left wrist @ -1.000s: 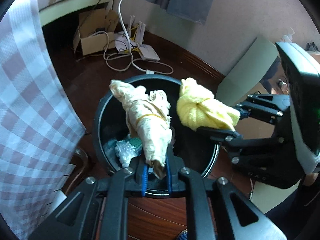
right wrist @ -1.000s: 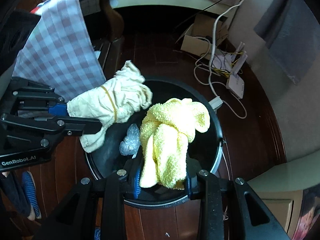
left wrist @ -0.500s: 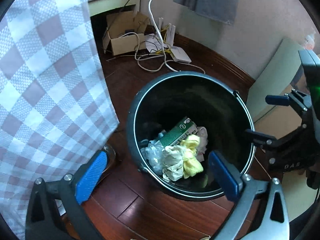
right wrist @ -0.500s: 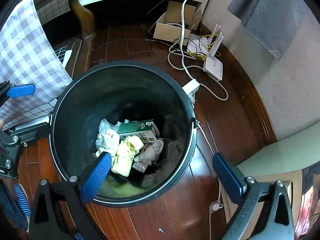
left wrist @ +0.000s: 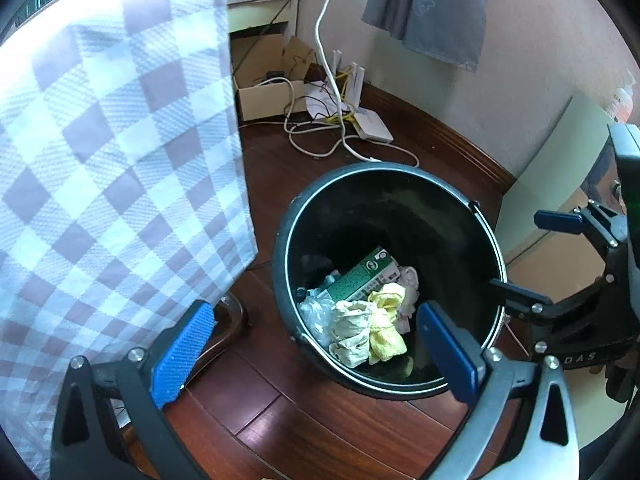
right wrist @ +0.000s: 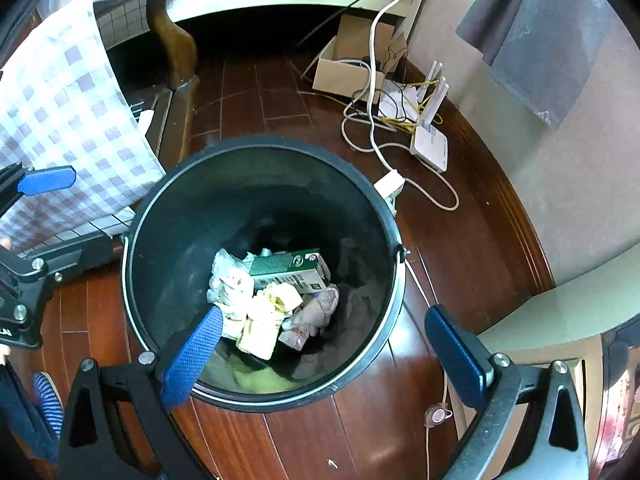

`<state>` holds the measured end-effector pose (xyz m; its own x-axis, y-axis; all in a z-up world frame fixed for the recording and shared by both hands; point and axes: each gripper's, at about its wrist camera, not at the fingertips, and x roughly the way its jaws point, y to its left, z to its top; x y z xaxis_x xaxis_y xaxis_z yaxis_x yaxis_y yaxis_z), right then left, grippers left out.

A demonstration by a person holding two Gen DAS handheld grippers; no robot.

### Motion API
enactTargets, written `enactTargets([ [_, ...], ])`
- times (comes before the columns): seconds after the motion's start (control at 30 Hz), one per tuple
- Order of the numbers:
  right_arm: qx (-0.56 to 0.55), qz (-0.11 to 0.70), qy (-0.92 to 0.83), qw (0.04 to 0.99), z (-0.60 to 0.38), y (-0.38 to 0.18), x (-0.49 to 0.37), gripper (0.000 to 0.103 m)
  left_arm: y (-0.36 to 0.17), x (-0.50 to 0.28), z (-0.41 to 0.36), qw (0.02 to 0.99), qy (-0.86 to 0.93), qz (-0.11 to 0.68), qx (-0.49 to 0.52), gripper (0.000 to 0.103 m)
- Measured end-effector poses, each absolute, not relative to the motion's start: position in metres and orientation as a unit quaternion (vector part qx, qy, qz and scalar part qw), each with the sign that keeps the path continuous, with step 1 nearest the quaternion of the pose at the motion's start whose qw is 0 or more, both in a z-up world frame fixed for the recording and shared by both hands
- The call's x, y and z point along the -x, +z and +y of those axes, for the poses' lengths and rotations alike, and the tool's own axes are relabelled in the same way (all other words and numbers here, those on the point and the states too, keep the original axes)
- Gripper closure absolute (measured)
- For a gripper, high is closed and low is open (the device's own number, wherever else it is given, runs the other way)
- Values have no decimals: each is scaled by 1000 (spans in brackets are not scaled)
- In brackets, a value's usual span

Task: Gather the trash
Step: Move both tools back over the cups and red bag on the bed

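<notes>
A black round trash bin (left wrist: 486, 236) (right wrist: 384, 208) stands on the dark wooden floor. At its bottom lie a beige cloth bundle (left wrist: 354, 330), a yellow cloth (left wrist: 386, 328) (right wrist: 266, 320), a green carton (left wrist: 362, 276) (right wrist: 286, 272), crumpled clear plastic (left wrist: 316, 312) (right wrist: 226, 280) and a pinkish wad (right wrist: 316, 310). My left gripper (left wrist: 316, 354) is open and empty above the bin's near rim. My right gripper (right wrist: 324, 356) is open and empty above the bin. Each gripper also shows in the other's view, the right (left wrist: 560, 264) and the left (right wrist: 44, 216).
A purple-and-white checked tablecloth (left wrist: 100, 160) (right wrist: 68, 120) hangs close on the bin's left. White cables, a router (right wrist: 430, 148) and a cardboard box (left wrist: 264, 88) lie on the floor beyond. A curved wooden table leg (right wrist: 172, 44) and a pale green cabinet (left wrist: 548, 176) stand nearby.
Both grippers opened and let go: the beige bundle and the yellow cloth fell into the bin. Both grippers then rose and drew back a little.
</notes>
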<state>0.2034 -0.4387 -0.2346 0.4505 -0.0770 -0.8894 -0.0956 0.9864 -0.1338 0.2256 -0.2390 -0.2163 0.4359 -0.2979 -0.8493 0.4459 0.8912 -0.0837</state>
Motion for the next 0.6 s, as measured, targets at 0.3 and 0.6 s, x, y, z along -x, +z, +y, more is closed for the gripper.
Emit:
enactTargets([
  [0.3,74,510,11,857,-430,-217,-196,1,-205,-214,-220,854,-200,477,-62,1],
  [0.6,59,488,15,871,-409,-188,-186,1,-175,-199,-193,871,-188,453,-43,1],
])
